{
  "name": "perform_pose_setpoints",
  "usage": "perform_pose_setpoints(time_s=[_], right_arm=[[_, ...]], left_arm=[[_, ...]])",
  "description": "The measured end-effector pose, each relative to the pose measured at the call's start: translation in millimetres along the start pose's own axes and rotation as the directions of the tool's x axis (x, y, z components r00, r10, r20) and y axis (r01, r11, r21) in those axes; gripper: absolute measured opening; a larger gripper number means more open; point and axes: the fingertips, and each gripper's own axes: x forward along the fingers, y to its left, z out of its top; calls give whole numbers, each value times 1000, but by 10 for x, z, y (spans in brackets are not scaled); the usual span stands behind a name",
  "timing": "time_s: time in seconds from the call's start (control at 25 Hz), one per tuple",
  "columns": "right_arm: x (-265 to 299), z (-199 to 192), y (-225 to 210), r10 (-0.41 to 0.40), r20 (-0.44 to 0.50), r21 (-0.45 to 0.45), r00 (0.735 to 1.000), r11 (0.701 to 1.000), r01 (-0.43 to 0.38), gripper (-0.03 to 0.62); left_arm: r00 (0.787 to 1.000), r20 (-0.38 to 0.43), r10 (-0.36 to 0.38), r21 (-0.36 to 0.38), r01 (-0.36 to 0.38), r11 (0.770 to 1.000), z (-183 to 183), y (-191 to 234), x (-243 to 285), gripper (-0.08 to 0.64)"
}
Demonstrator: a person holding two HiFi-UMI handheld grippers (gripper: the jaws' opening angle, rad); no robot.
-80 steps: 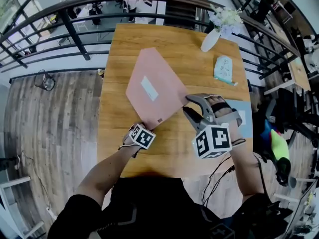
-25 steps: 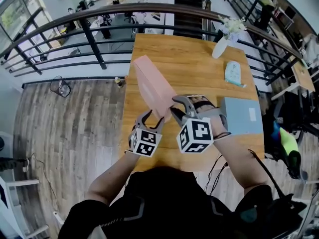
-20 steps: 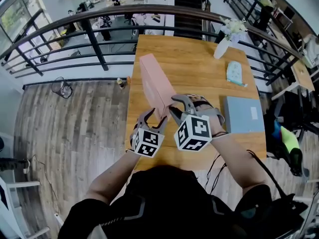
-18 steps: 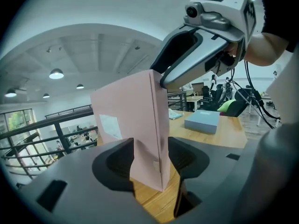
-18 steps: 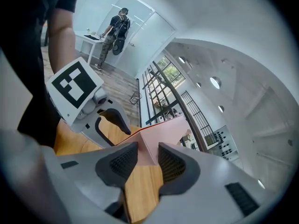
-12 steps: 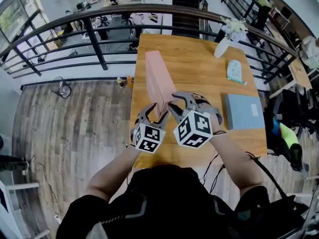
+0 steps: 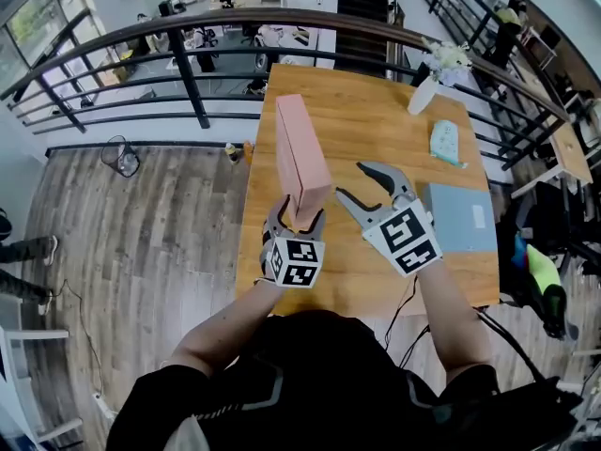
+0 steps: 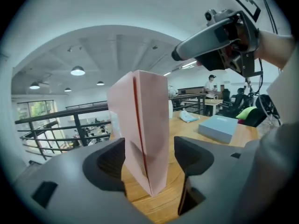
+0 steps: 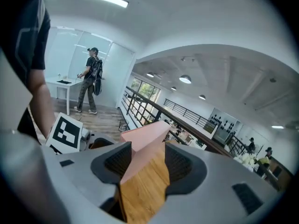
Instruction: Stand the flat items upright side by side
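The pink folder [image 7: 299, 153] stands upright on its long edge near the left side of the wooden table [image 7: 366, 120]. Its long axis runs straight away from the person, with the narrow near end facing them and the thin top edge up. There is one of it standing. One grey-blue box [image 7: 457, 216] lies flat, well apart on the table's right side. Farther back there is one white vase [image 7: 421, 94] holding flowers and one small pale-green item [image 7: 443, 141] lying flat.

There are two grippers. The left gripper [image 7: 297, 216] straddles the folder's near end. Its jaws are opening and the folder is between them, with a gap showing on the right side, so the grip is released. The right gripper [image 7: 352, 181] hangs just right of the folder without touching it. Its jaws are opening too, with only bare tabletop between them
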Motion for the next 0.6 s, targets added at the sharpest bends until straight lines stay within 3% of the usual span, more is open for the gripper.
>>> perform_pose_setpoints(time_s=[0.12,0.24,0.36,0.48,0.6], right_arm=[[-215,-109,-243,-17,32,58,999,998,15,233],[-523,-384,-504,-60,24,112,998,992,57,233],[-745,-709,-733,-106,-10,120,994,987,107,233],[-863,-968,-813,-99,-27,123,995,987,101,233],[-947,-1139,-838,-87,-24,145,996,985,90,233]], left_arm=[[994,12,113,-30,-112,993,95,84,74,336],[986,-11,169,-58,-169,984,159,13,103,345],[963,-43,267,-97,-270,958,198,47,85,350],[948,-64,310,-147,-316,937,237,76,123,350],[933,-55,356,-141,-360,922,335,114,146,357]])
